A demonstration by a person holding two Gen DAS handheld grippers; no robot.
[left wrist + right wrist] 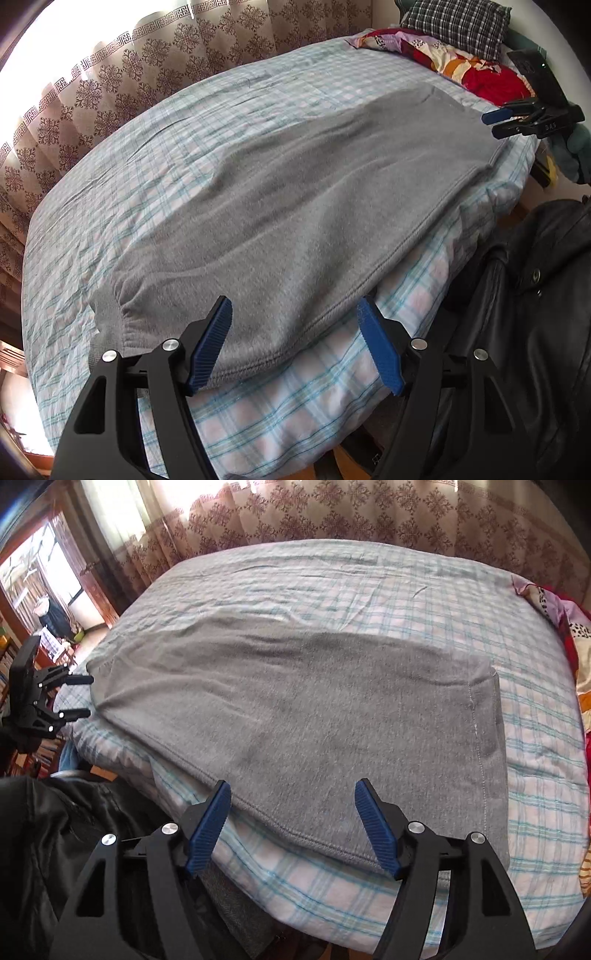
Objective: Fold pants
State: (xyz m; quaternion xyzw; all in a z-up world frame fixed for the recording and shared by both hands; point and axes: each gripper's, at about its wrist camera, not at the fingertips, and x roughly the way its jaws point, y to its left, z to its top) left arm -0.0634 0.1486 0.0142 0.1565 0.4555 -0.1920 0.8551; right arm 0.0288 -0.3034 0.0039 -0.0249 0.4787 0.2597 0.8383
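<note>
**Grey pants lie flat along the bed's near edge, both grippers open above them**

Left wrist view: the left gripper stands with its blue-padded jaws wide apart and nothing clamped between them. The grey pants lie flat on the checked bedsheet, stretched along the near side of the bed. An elastic cuff sits at the lower left, just beside the left pad, and the stitched side seam runs between the pads toward the far right. At the upper right, the right gripper hangs just beside the far end of the pants, its jaws parted, with nothing in them. White lettering on its black body reads roughly "DAS"; it is small and not fully clear. A plaid pillow and a red patterned quilt lie at the head of the bed. A patterned curtain hangs behind. A person's black leather jacket fills the lower right.

Right wrist view: the right gripper also stands open, its pads apart above the hemmed near edge of the pants, gripping nothing. The fabric lies smooth, the stitched waistband on the right. The left gripper shows at the far left, its jaws apart, at the cuff end. No writing is legible here.
</note>
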